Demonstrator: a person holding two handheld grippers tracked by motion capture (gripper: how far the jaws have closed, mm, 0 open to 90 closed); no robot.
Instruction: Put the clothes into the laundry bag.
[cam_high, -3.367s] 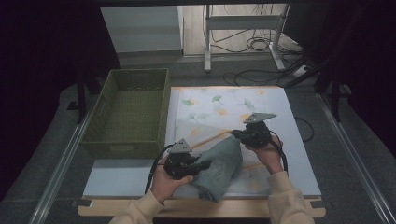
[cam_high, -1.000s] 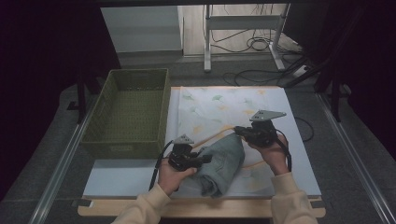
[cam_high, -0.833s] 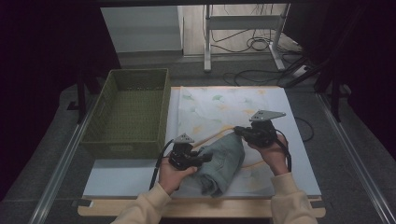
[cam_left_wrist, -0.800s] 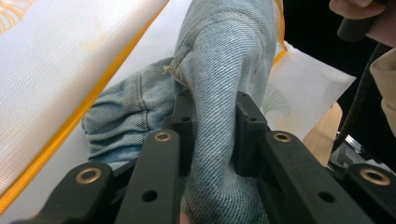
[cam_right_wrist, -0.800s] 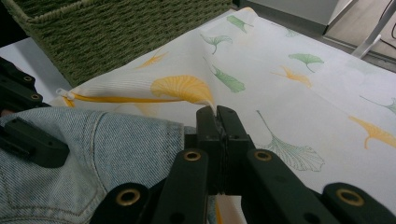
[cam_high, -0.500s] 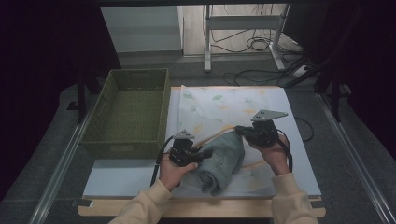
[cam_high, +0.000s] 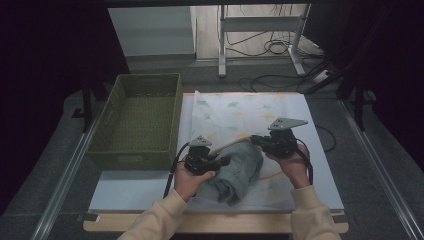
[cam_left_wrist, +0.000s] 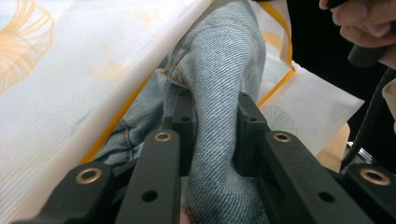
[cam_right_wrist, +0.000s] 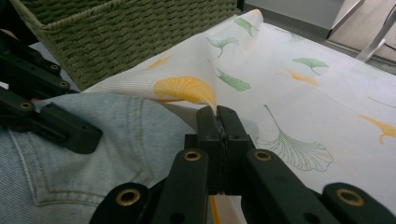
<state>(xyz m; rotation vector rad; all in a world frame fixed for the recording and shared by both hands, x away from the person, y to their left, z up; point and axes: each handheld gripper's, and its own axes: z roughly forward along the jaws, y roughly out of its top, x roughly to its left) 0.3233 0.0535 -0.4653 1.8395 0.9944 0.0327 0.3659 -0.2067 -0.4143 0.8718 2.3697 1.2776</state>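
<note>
Folded light-blue denim jeans (cam_high: 240, 172) lie on a white cloth (cam_high: 250, 107) printed with ginkgo leaves and edged in orange. My left gripper (cam_high: 225, 161) points right and is shut on a raised fold of the jeans (cam_left_wrist: 224, 60); its fingertips (cam_left_wrist: 184, 105) press the denim from both sides. My right gripper (cam_high: 254, 140) points left and is shut on the edge of the cloth (cam_right_wrist: 187, 88), held lifted over the jeans (cam_right_wrist: 107, 130). In the right gripper view the jaws (cam_right_wrist: 219, 116) meet on the thin fabric, and the left gripper (cam_right_wrist: 51, 119) shows at the left.
A green woven basket (cam_high: 137, 120) stands at the left, close beside the cloth, and its wall (cam_right_wrist: 116, 32) rises just behind the grippers. The board's wooden front edge (cam_high: 215, 223) runs below the hands. Cables and a metal stand's legs (cam_high: 260, 45) lie on the floor beyond.
The left gripper has shifted slightly away from the person with the denim fold in it, bunching the jeans a little. The right gripper has kept still on the cloth's edge.
</note>
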